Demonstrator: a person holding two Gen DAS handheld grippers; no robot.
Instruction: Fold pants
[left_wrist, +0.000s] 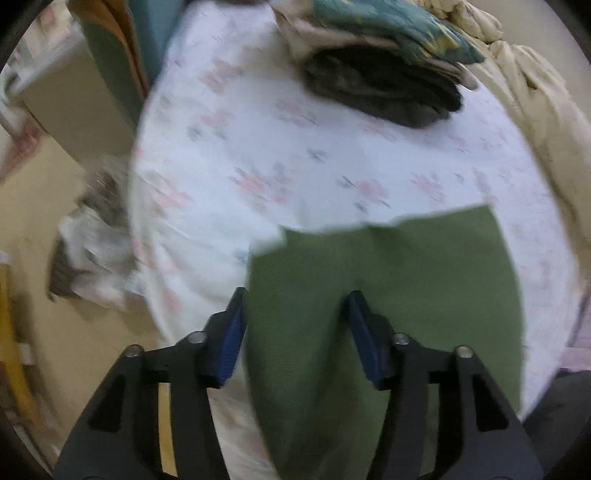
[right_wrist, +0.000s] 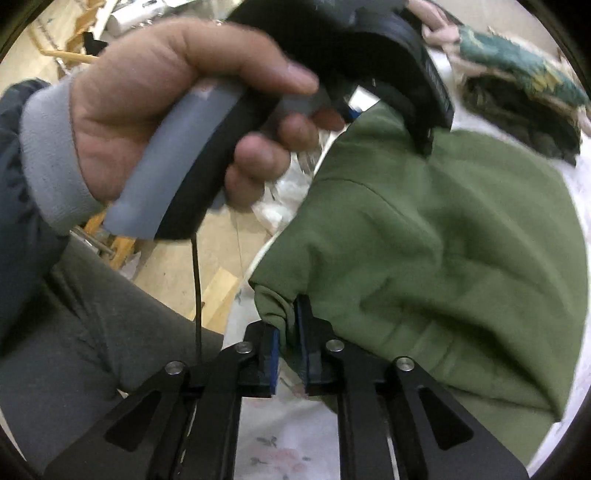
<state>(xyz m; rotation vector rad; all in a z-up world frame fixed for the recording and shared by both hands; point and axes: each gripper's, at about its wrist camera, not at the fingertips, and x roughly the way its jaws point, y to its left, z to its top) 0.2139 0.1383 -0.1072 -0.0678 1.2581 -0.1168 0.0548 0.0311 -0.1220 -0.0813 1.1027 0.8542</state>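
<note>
— Two grippers here. What's the left gripper (left_wrist: 297, 302) doing?
— Its blue-padded jaws stand spread apart above the olive-green fabric pants (left_wrist: 384, 314), nothing between them.
— And the right gripper (right_wrist: 291, 325)?
— Clamped on a bunched edge of the pants (right_wrist: 443, 251), near the mattress edge.
— Where do they lie?
— On the white floral bedsheet (left_wrist: 295, 147), well apart from a dark folded clothes pile (left_wrist: 384, 88). The person's left hand (right_wrist: 177, 122) grips its tool's handle.
</note>
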